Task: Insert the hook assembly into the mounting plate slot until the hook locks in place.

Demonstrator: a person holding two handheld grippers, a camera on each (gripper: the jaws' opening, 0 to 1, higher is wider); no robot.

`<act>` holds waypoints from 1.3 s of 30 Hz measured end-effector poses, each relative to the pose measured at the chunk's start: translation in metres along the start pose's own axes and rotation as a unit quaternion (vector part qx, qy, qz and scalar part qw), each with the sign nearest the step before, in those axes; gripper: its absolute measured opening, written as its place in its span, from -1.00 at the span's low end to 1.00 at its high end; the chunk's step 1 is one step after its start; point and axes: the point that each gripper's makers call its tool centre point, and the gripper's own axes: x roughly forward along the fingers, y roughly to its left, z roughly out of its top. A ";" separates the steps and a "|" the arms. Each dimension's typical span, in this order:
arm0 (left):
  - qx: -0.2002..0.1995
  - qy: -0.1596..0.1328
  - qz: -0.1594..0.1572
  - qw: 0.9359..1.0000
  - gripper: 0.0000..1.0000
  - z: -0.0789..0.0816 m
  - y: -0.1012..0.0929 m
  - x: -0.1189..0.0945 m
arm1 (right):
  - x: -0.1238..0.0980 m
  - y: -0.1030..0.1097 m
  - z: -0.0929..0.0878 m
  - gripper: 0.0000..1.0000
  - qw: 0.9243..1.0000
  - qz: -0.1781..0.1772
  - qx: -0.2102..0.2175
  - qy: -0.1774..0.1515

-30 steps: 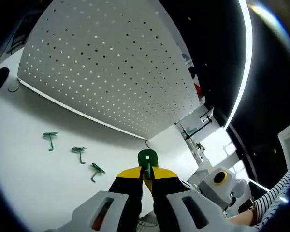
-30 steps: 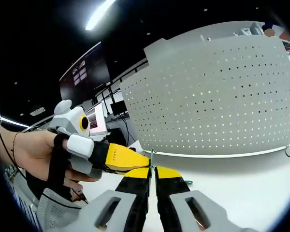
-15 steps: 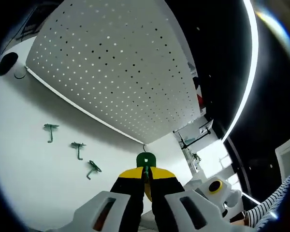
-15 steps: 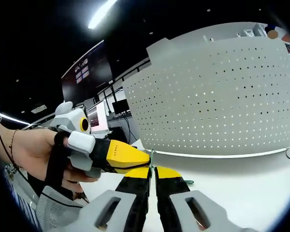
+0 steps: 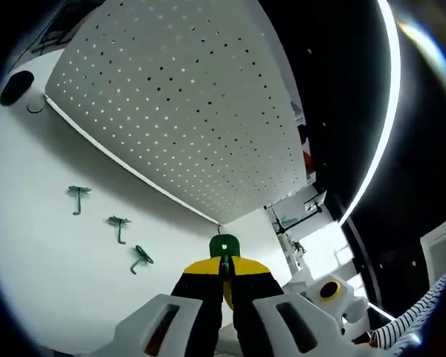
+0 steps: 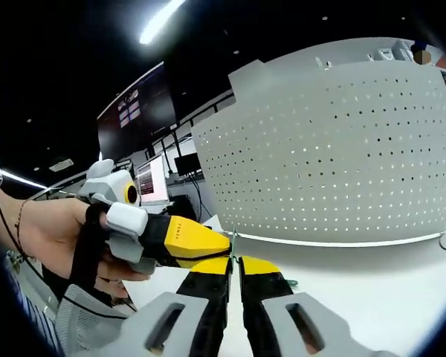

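Green plastic hook assembly (image 5: 224,247) is pinched between the left gripper (image 5: 224,274) jaws, its lower part hidden, pointing toward the white perforated mounting plate (image 5: 178,104); the right gripper (image 6: 233,265) is pressed on a thin wire (image 6: 233,242) just before the plate; three green hooks (image 5: 120,227) lie beside it.

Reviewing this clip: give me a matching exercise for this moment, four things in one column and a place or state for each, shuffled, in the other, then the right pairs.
Things:
1. green hook piece
2. three spare green hooks
3. white perforated board
4. left gripper

Places or states:
A. standing upright at the back of the white table
B. lying in a row on the table
C. pinched at the tips of the left gripper's yellow jaws
D. strapped to a person's hand, beside the right gripper

Pairs: 1-C, 2-B, 3-A, 4-D
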 end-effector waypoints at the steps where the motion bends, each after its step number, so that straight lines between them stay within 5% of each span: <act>1: 0.013 0.000 0.004 1.000 -0.97 0.002 0.000 0.000 | -0.001 0.000 0.000 -0.93 1.000 0.000 -0.003 0.001; 7: 0.069 0.005 0.024 0.997 -0.97 0.008 -0.001 0.001 | -0.008 -0.002 0.001 -0.64 1.000 -0.010 -0.020 0.014; 15: 0.149 -0.015 0.070 0.986 -0.97 0.022 0.005 -0.003 | -0.032 -0.020 -0.002 -0.18 0.997 -0.043 -0.054 0.043; 21: 0.196 -0.076 0.087 0.974 -0.97 0.052 -0.003 -0.010 | -0.061 -0.039 -0.019 0.06 0.991 -0.070 -0.083 0.076; 27: 0.269 -0.135 0.112 0.947 -0.97 0.088 -0.020 -0.021 | -0.089 -0.064 -0.040 0.29 0.982 -0.109 -0.110 0.110; 30: 0.281 -0.162 0.110 0.939 -0.97 0.100 -0.034 -0.027 | -0.098 -0.072 -0.043 0.31 0.979 -0.126 -0.107 0.116; 33: 0.354 -0.171 0.138 0.909 -0.97 0.113 -0.041 -0.029 | -0.100 -0.075 -0.040 0.34 0.976 -0.138 -0.123 0.117; 35: 0.369 -0.180 0.156 0.898 -0.97 0.119 -0.039 -0.029 | -0.100 -0.075 -0.038 0.36 0.975 -0.141 -0.127 0.114; 37: 0.360 -0.192 0.160 0.899 -0.97 0.123 -0.040 -0.029 | -0.101 -0.076 -0.040 0.40 0.974 -0.143 -0.134 0.117; 39: 0.383 -0.201 0.176 0.884 -0.98 0.128 -0.040 -0.030 | -0.102 -0.077 -0.042 0.41 0.972 -0.146 -0.141 0.119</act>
